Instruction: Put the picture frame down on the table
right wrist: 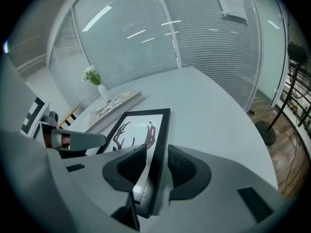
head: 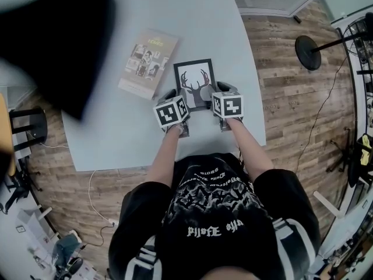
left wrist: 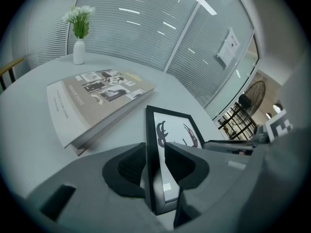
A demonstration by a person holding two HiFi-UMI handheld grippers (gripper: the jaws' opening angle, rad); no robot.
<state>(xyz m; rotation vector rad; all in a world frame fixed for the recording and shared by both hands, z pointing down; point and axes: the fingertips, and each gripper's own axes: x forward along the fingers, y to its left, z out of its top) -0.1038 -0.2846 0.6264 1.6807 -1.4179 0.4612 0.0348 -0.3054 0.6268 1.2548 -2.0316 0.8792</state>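
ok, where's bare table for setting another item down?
Widest: table right of the picture frame, to the table's edge, and the far stretch beyond it. Also a strip along the near edge. Crowded: the gap between book and frame, plus left gripper and right gripper at the frame's near corners.

Wood-plank floor (head: 280, 69) surrounds the pale grey table (head: 198, 22); a black stool (head: 36, 121) stands left of it, and blind-covered glass walls (left wrist: 146, 28) rise behind it.

The frame (left wrist: 171, 130) is being straddled at its near left edge by the left gripper (left wrist: 156, 159), its jaws being held apart and off it. The frame is lying on the table (left wrist: 29, 144). A book (left wrist: 92, 101) is lying just beside it, and a vase (left wrist: 78, 51) is standing well behind.
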